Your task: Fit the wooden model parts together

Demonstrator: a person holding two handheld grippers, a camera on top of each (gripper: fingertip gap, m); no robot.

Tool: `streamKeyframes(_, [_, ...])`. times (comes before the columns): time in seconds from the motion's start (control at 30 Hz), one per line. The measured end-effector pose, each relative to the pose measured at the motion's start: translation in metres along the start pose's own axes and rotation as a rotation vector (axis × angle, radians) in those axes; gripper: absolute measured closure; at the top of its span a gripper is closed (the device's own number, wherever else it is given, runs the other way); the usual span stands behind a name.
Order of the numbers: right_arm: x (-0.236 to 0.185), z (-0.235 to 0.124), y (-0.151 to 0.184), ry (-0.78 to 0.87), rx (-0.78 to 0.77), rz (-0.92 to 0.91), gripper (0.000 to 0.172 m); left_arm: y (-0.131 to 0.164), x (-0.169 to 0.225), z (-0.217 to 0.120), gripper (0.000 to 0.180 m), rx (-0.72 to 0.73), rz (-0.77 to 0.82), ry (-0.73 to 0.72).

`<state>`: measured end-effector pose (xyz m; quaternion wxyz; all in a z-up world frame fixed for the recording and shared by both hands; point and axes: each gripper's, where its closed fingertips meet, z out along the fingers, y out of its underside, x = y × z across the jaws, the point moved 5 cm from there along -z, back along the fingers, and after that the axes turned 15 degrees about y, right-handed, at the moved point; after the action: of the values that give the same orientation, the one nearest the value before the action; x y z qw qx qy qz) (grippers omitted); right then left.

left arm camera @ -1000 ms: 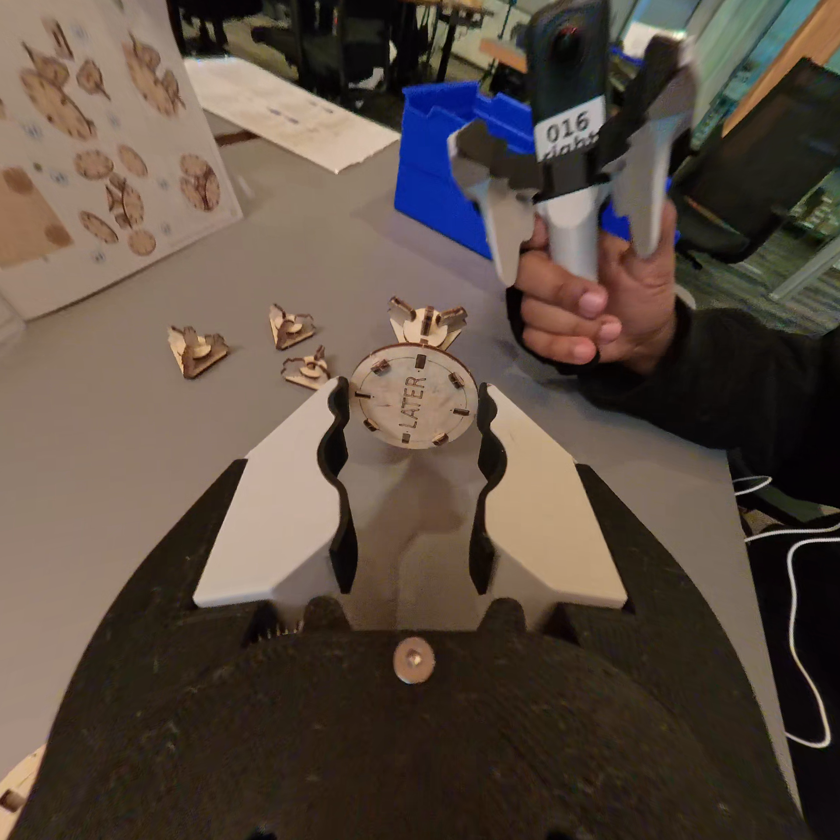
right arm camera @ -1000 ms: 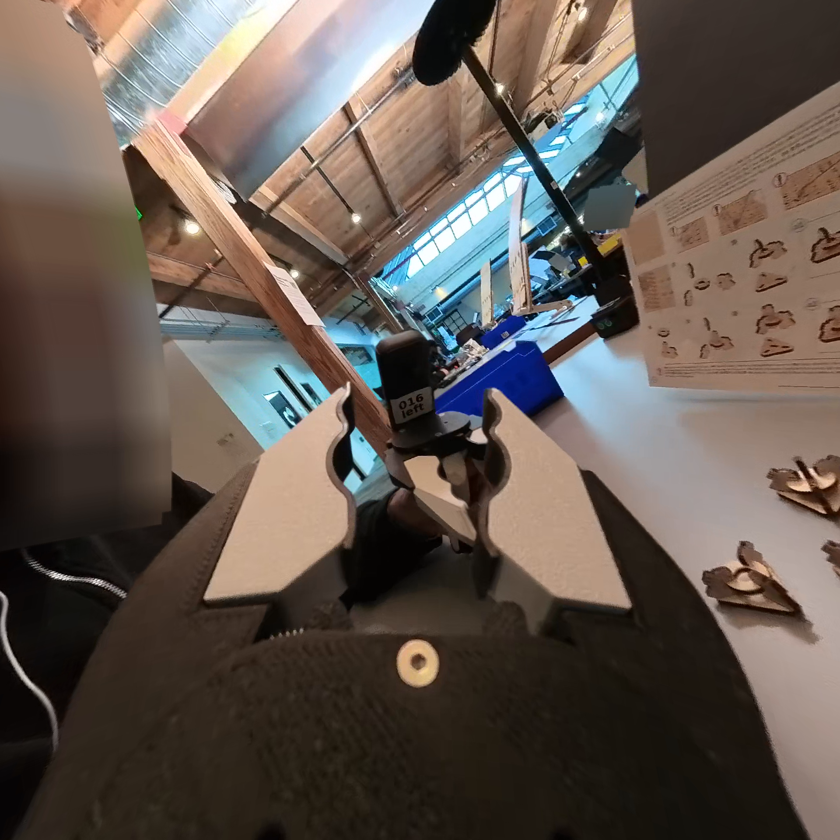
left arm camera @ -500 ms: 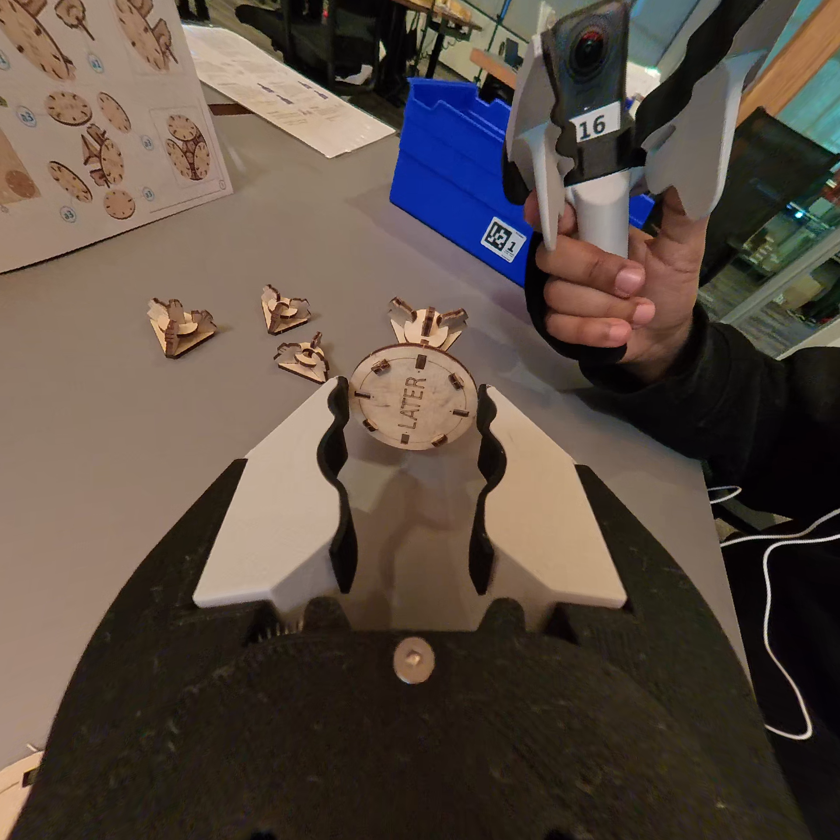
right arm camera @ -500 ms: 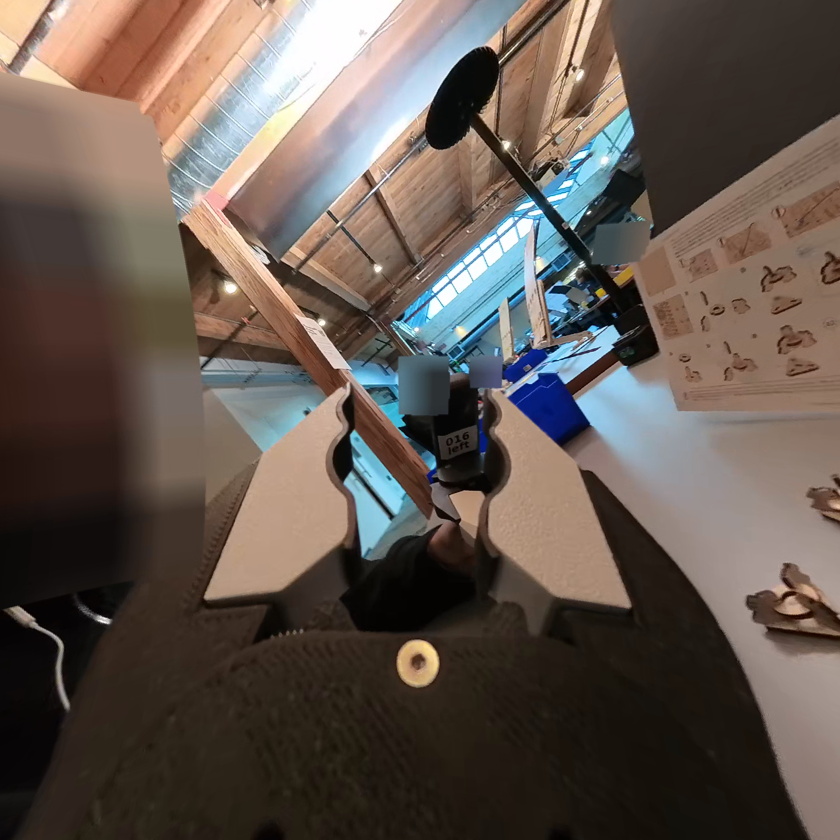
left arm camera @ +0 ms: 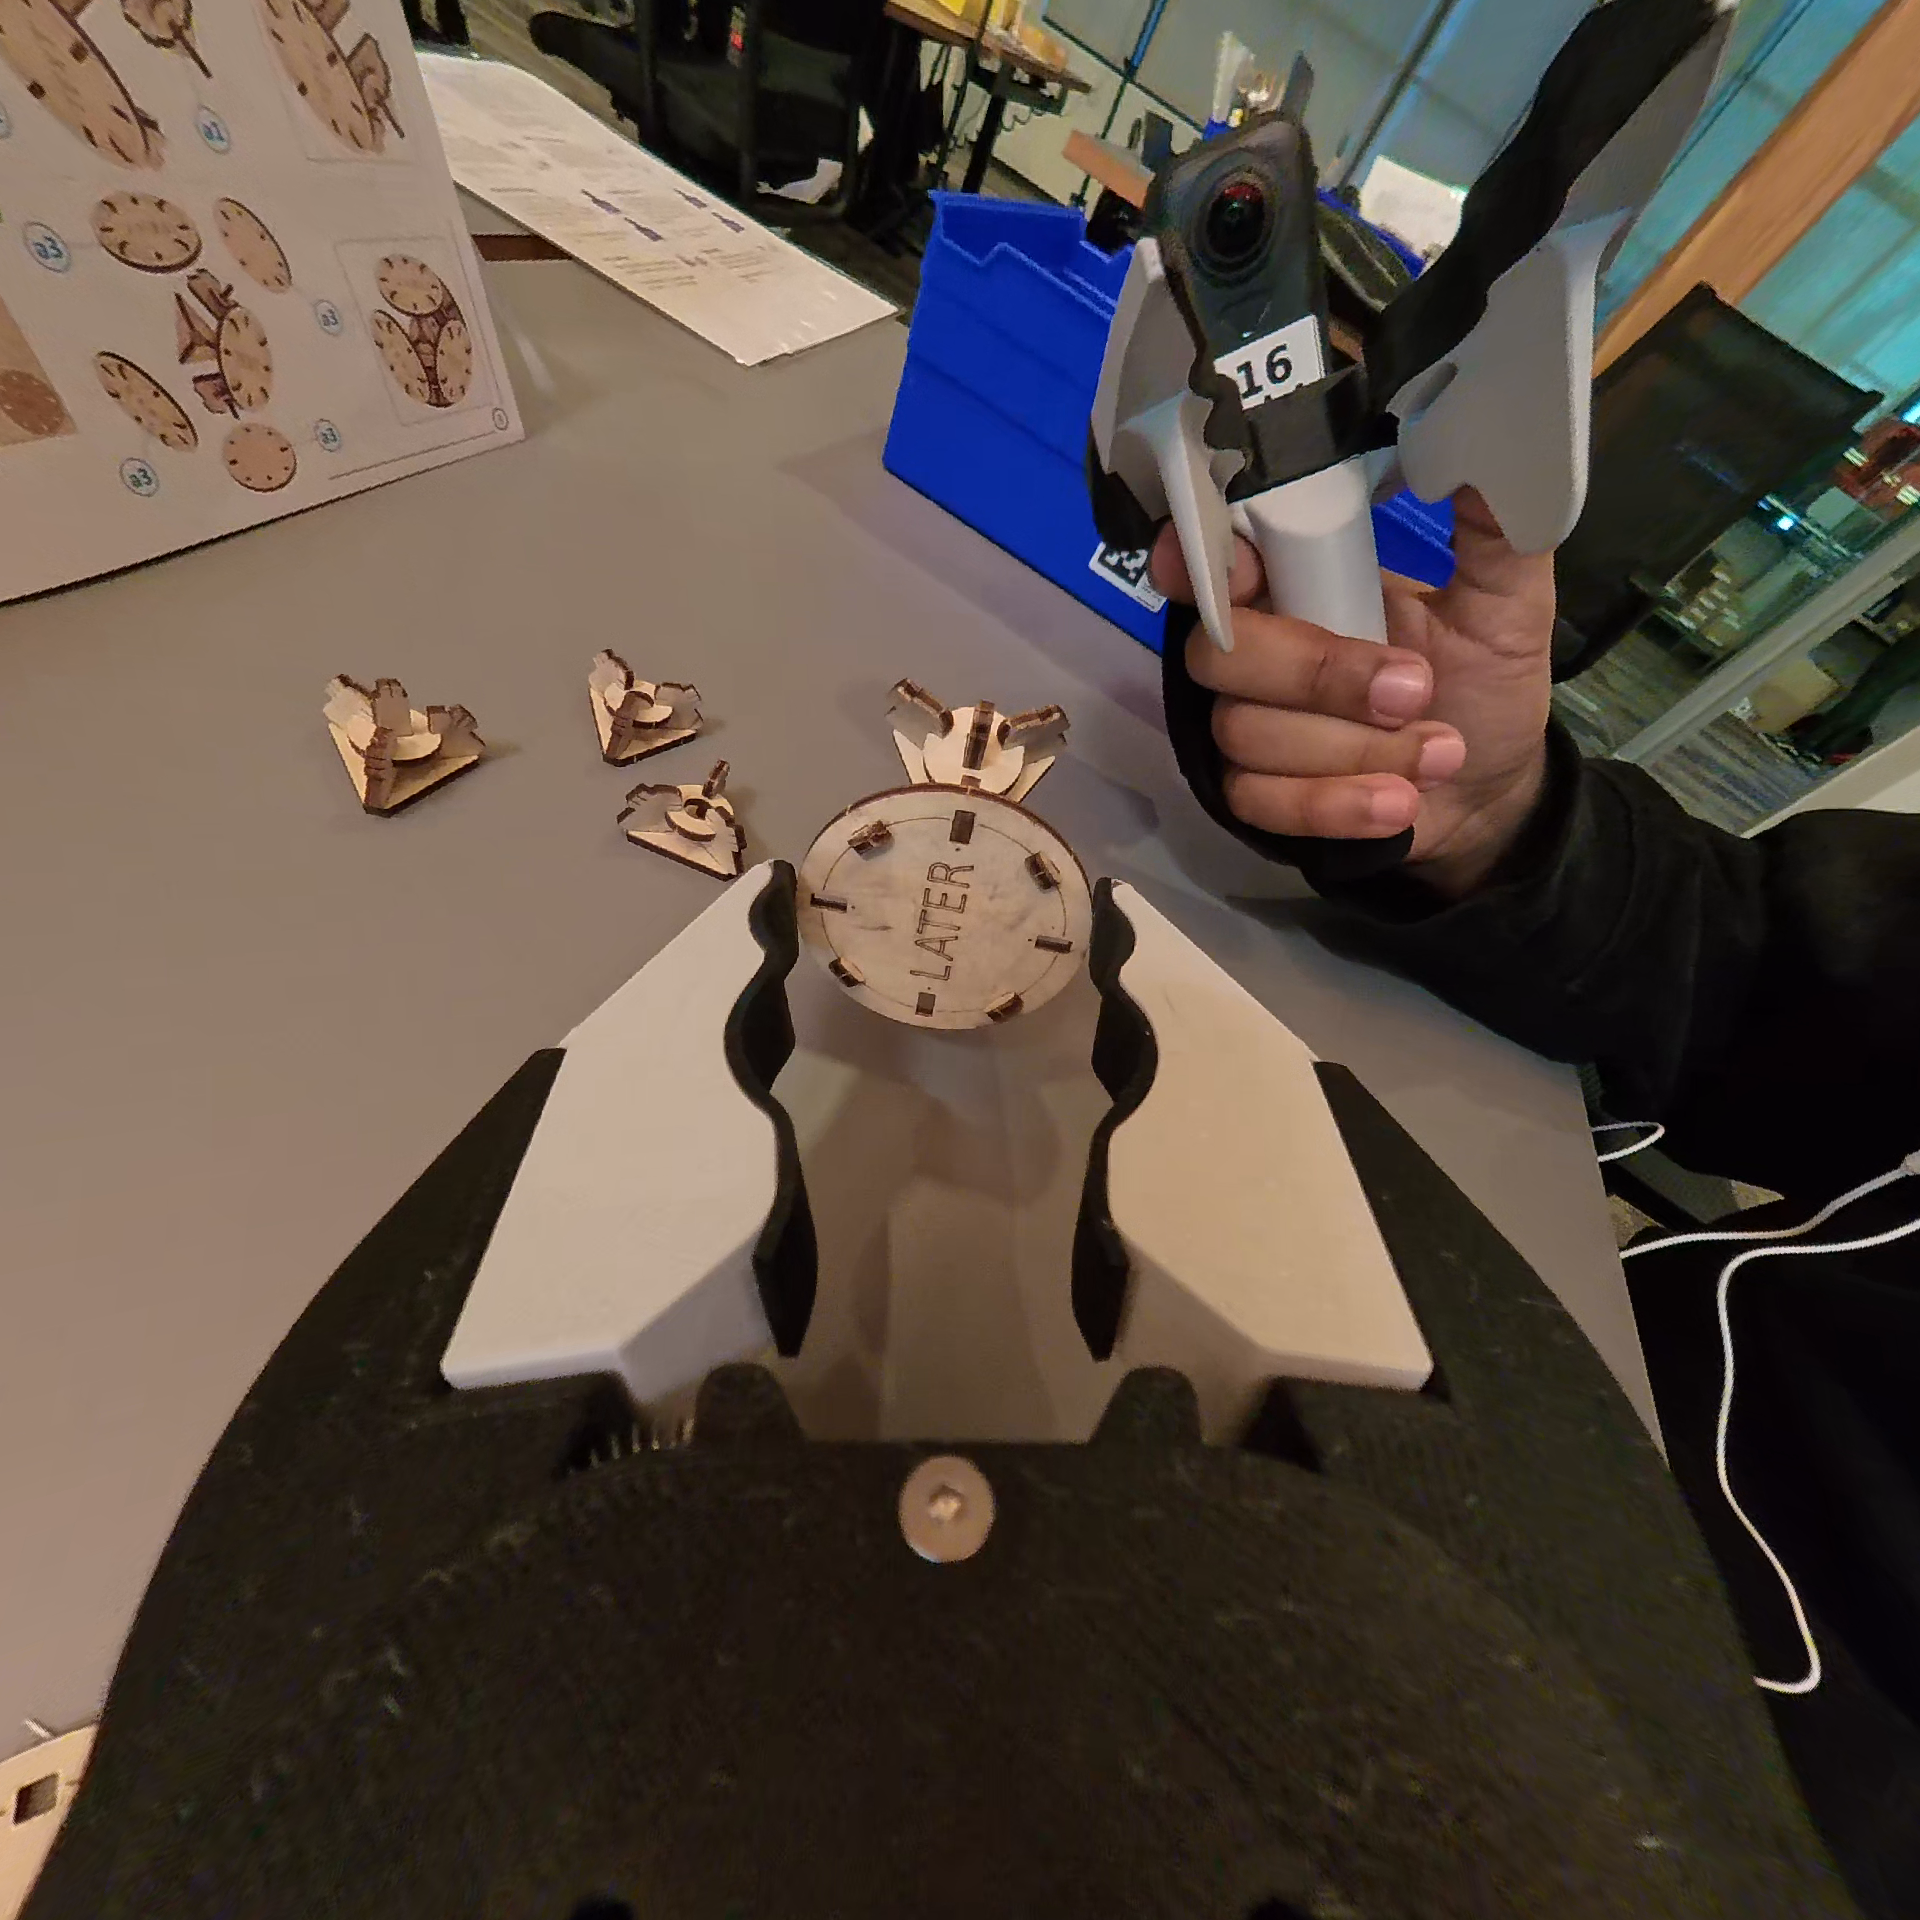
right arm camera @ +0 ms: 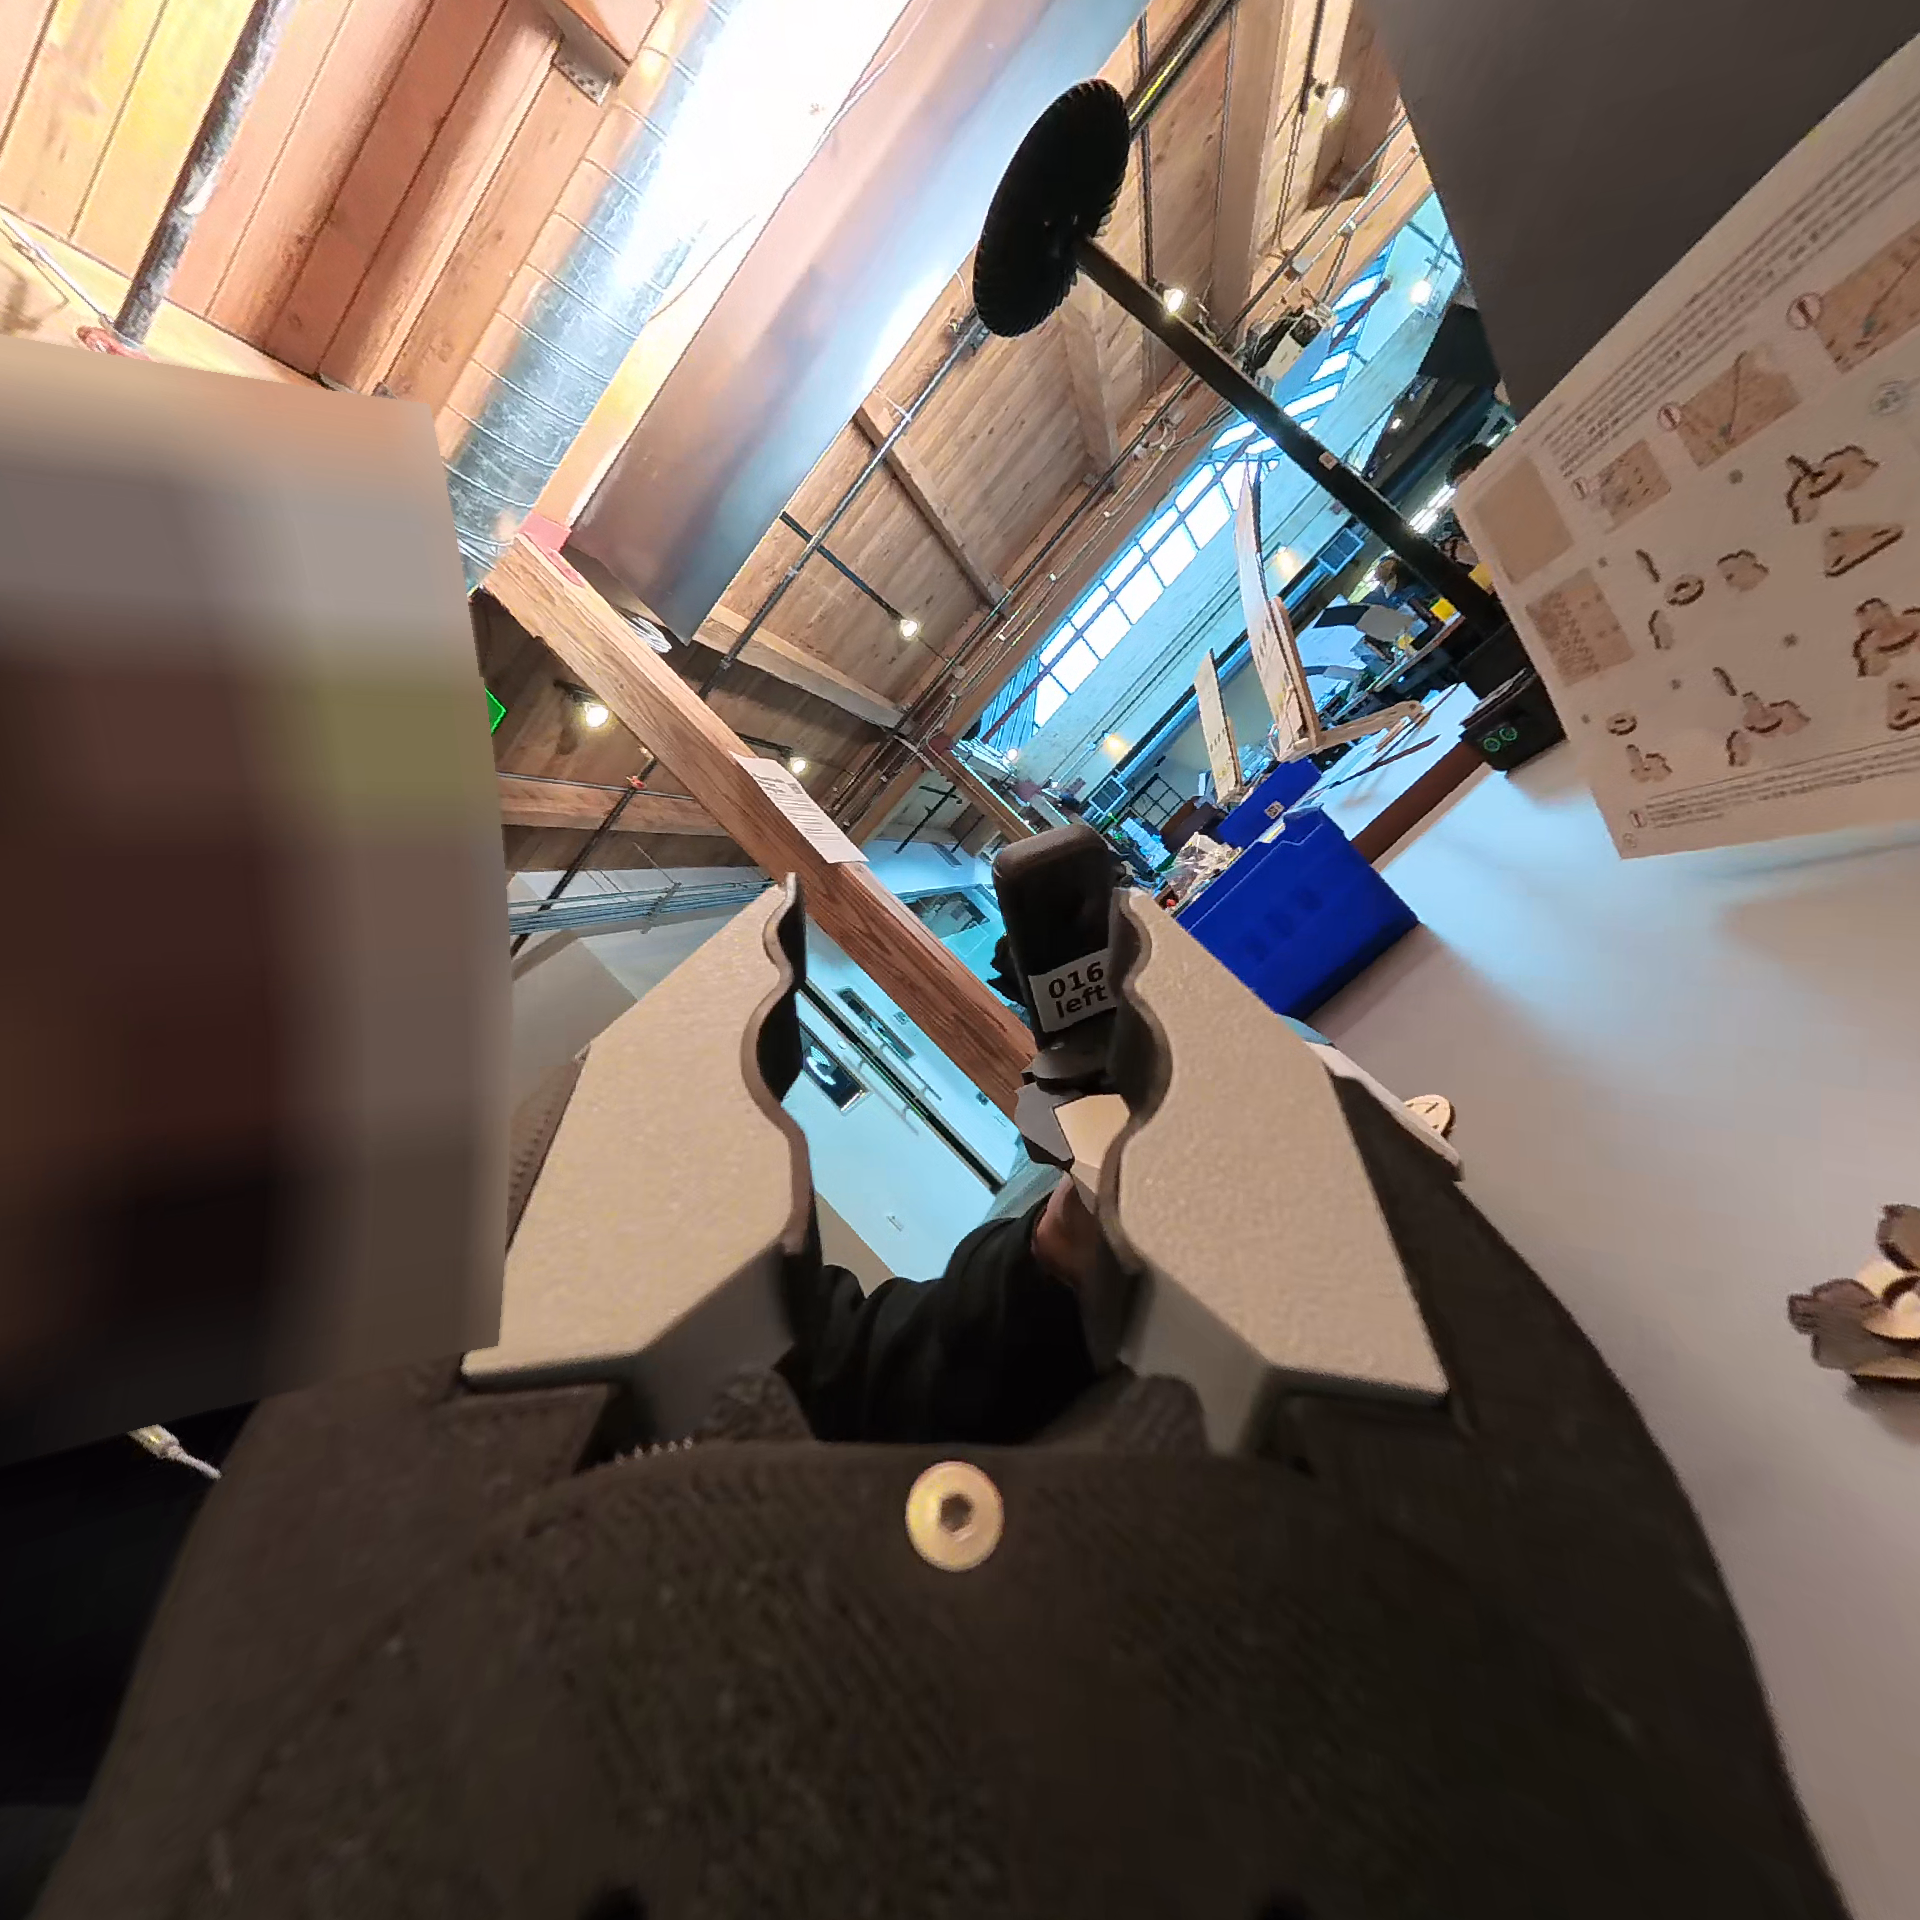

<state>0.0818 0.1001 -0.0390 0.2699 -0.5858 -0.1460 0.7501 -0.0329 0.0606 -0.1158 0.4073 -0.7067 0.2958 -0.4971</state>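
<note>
Table (left arm camera: 260,987), grey, carries everything we log here. A printed instruction sheet (left arm camera: 208,260) stands at its far left and a blue bin (left arm camera: 997,395) sits at its far right. The right gripper (right arm camera: 961,935) is held upright in a hand (left arm camera: 1371,727) above the table's right side, well clear of the surface. Its jaws stand wide with nothing between them, and its camera looks up toward the timber ceiling. The left gripper (left arm camera: 940,909) points down at the table. It has a round wooden disc (left arm camera: 945,935) clamped by its rim between the two black pads. The disc is tilted and lifted off the surface, with its shadow below. Four small triangular wooden assemblies (left arm camera: 400,743) lie just beyond the disc. The nearest (left arm camera: 977,743) is directly behind it, the others to the left.
</note>
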Motion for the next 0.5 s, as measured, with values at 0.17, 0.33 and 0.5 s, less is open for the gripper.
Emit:
streamKeyframes(0.17, [-0.0001,0.0007,0.0006,-0.003,-0.004,0.007,0.114,0.0002,-0.0001,0.0003,0.126,-0.004,0.001,-0.003])
streamKeyframes(0.33, [0.0002,0.0021,0.0023,-0.003,-0.012,0.013,0.114,0.0004,-0.0006,0.0004,0.126,-0.006,-0.002,-0.004])
streamKeyframes(0.5, [0.0,0.0034,0.0038,-0.006,-0.02,0.02,0.114,0.0004,-0.0011,0.0003,0.126,-0.006,-0.007,-0.002])
